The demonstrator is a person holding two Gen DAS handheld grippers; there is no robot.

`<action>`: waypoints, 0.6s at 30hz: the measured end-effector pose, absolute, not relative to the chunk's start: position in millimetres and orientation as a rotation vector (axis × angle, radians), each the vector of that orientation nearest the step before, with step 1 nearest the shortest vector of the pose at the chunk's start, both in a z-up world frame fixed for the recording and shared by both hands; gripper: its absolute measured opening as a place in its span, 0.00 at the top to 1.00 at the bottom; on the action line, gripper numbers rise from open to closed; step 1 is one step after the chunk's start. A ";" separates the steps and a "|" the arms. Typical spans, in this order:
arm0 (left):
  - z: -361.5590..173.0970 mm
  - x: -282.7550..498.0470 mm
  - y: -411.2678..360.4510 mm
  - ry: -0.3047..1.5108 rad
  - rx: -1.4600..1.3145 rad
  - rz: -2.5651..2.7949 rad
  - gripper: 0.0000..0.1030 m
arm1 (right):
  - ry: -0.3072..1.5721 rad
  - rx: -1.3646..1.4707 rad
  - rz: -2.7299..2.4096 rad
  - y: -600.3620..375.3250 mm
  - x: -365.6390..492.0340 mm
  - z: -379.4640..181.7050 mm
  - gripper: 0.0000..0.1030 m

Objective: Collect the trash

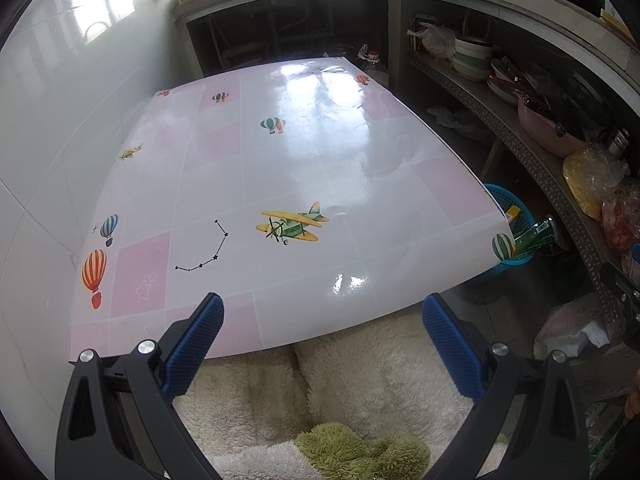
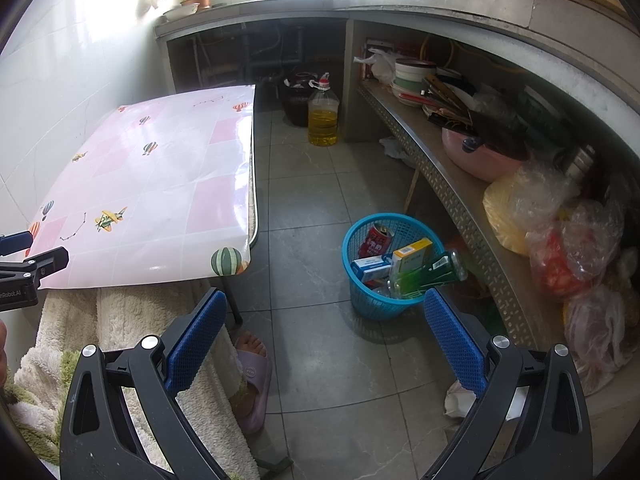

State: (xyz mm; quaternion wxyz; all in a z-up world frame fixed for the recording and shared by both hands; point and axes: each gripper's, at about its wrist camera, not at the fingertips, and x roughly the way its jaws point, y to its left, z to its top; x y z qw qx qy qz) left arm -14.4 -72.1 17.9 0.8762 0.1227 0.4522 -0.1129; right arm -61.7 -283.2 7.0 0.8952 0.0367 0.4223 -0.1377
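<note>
Both grippers are sitting wide open with nothing between the blue pads. Left gripper [image 1: 322, 344] is hovering over the near edge of the table [image 1: 280, 168], fingers spread out over the pink-and-white balloon-print cover and the person's fleecy lap under it. Right gripper [image 2: 323, 342] is hanging over the floor off the table's right side, pointing at the blue basket [image 2: 390, 268]. Basket is standing on the grey floor tiles, right of the table's near corner and just in front of the perforated metal shelf [image 2: 472, 216]. Trash is lying inside the basket: red can [image 2: 375, 241] at the back, yellow-white box [image 2: 410, 264] in the middle, blue-white box [image 2: 370, 267] left of it, green bottle [image 2: 436, 274] leaning out toward the shelf. Oil jug [image 2: 323, 114] is standing on the floor beyond the table's far corner. Person's foot in a pink slipper [image 2: 252, 376] is resting on the floor below the table's near corner
</note>
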 end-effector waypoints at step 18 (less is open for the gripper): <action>18.2 -12.8 -70.6 0.945 0.255 -0.237 0.05 | 0.876 0.073 -0.282 -282.2 -60.7 6.0 0.08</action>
